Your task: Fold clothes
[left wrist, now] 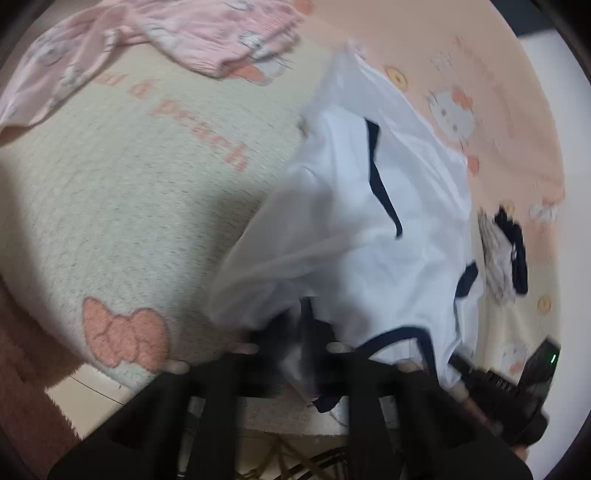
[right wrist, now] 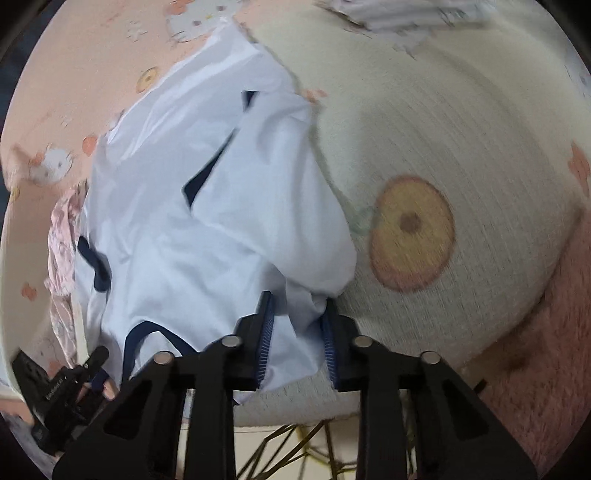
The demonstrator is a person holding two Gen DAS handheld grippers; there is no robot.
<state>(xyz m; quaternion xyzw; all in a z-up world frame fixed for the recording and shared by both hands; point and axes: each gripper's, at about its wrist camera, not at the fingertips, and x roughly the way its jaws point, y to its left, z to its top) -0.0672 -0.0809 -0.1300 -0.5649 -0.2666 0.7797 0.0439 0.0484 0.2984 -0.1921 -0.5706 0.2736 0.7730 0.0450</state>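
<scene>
A white shirt with navy trim [left wrist: 369,221] hangs bunched over the pale blanket [left wrist: 129,221], lifted by both grippers. My left gripper [left wrist: 306,325] is shut on the shirt's near edge; cloth hides its fingertips. In the right wrist view the same shirt [right wrist: 192,221] runs from the upper left down into my right gripper [right wrist: 297,332], whose blue-padded fingers [right wrist: 267,332] stand a little apart with a fold of the shirt pinched between them. The other gripper shows at the lower right of the left view [left wrist: 517,398] and lower left of the right view [right wrist: 62,391].
A pink cat-print garment [left wrist: 166,40] lies at the far left of the blanket. A small dark-and-grey garment [left wrist: 506,251] lies to the right of the shirt. A pink patterned cloth [right wrist: 62,258] lies left of the shirt. A striped cloth [right wrist: 406,18] lies far off. Floor shows below the blanket's edge.
</scene>
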